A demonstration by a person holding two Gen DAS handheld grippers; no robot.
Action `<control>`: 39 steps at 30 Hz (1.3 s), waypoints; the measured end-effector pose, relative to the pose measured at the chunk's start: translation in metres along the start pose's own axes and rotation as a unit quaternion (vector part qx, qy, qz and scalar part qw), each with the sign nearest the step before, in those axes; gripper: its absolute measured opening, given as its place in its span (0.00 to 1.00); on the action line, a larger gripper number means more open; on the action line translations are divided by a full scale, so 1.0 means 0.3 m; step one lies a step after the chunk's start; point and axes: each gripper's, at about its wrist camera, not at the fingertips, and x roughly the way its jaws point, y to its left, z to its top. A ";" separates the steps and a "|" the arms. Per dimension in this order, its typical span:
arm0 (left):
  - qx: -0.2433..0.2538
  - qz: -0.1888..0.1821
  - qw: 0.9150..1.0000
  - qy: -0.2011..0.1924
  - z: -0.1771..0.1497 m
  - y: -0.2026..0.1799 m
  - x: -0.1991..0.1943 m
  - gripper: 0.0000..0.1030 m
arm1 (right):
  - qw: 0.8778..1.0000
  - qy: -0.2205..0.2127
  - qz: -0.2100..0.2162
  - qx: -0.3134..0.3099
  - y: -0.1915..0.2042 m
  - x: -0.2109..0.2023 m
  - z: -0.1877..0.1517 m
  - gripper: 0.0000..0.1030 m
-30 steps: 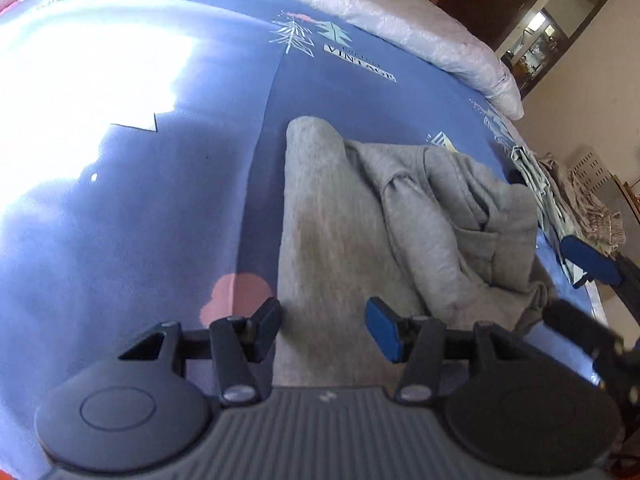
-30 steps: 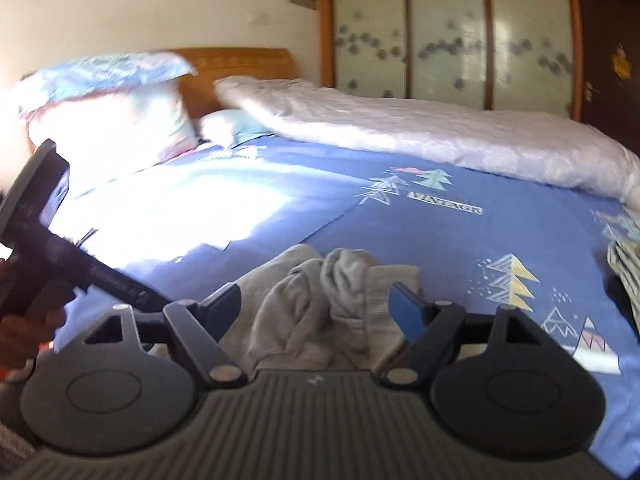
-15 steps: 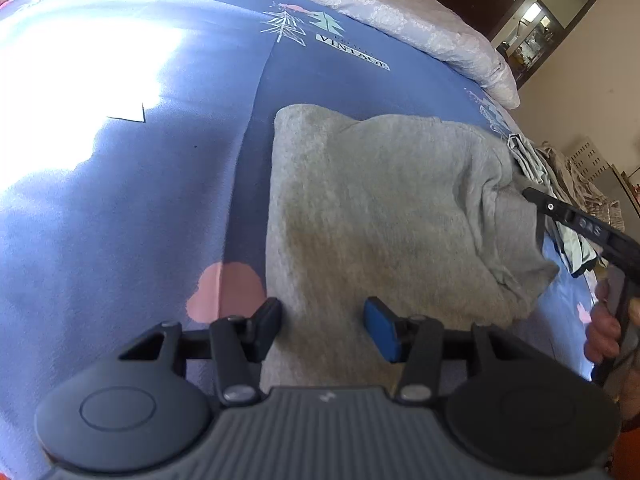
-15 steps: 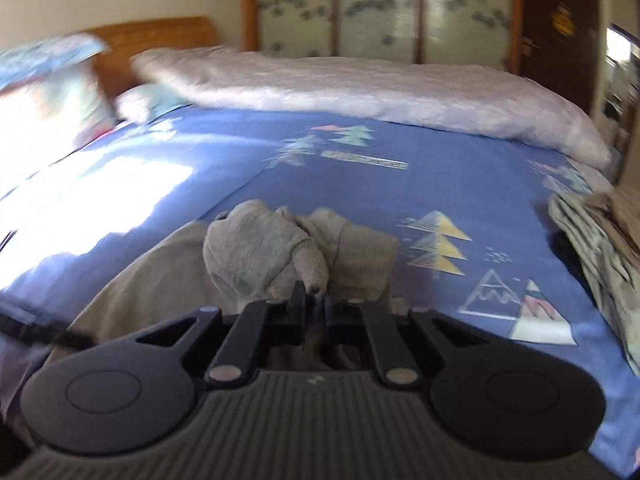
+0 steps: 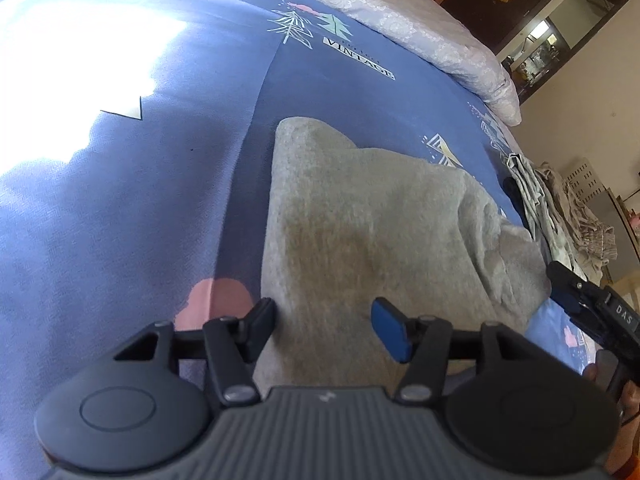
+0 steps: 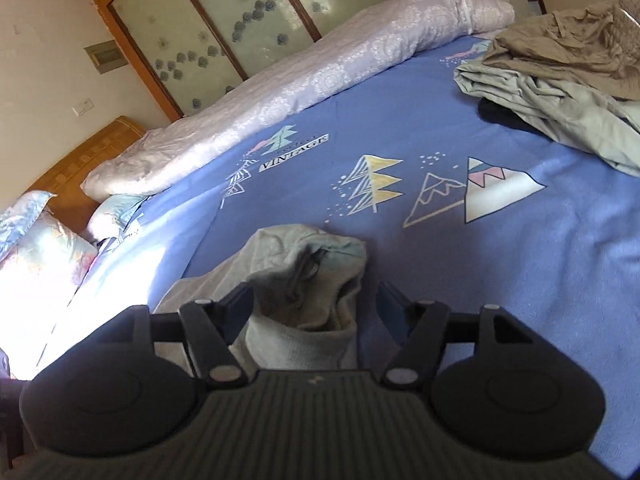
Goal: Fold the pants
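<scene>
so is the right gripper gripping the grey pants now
Apart. The right wrist view shows the right gripper open, its fingers standing wide on either side of the bunched grey pants without closing on the cloth.

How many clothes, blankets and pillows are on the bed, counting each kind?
Grey pants: 1
Pile of other clothes, too tangled to count singly: 1
Rolled pale quilt: 1
Pillows: 2
Total: 5
</scene>
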 end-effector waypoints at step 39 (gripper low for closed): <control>-0.020 -0.011 0.999 0.045 0.092 0.033 0.171 0.82 | 0.986 0.098 0.045 0.129 -0.153 0.097 -0.117 0.76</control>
